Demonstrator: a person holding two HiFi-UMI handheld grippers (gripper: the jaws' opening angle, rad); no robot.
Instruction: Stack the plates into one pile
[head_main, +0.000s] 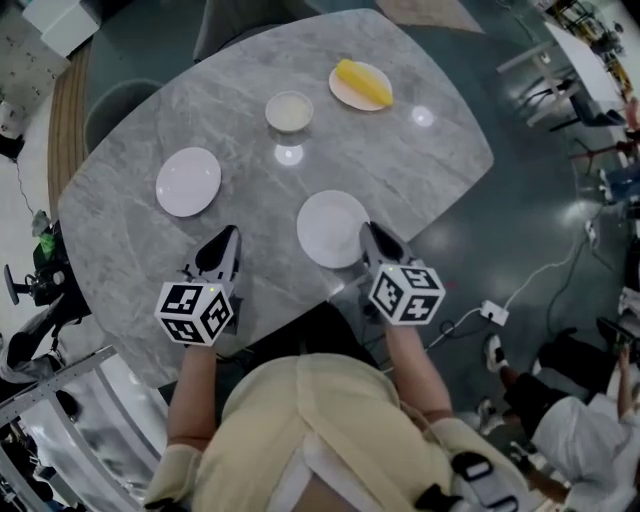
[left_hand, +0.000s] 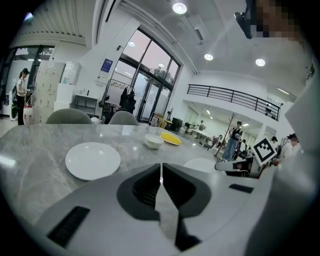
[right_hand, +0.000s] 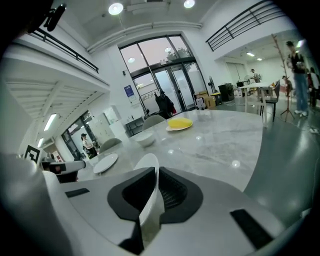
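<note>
A white plate (head_main: 333, 228) lies at the table's near side, and my right gripper (head_main: 368, 233) is shut on its right rim. In the right gripper view the plate's edge (right_hand: 146, 161) runs between the jaws of the right gripper (right_hand: 154, 174). A second white plate (head_main: 188, 181) (left_hand: 93, 160) rests flat further left. My left gripper (head_main: 228, 236) (left_hand: 160, 168) is shut with nothing in it and hangs over the table between the two plates. A yellow plate (head_main: 361, 84) (right_hand: 180, 123) with something yellow on it sits at the far side.
A small white bowl (head_main: 289, 110) (left_hand: 153, 141) stands between the far yellow plate and the white plates. The grey marble table (head_main: 420, 160) ends close in front of the person. Chairs stand at the far edge, and a cable and power strip (head_main: 494, 312) lie on the floor to the right.
</note>
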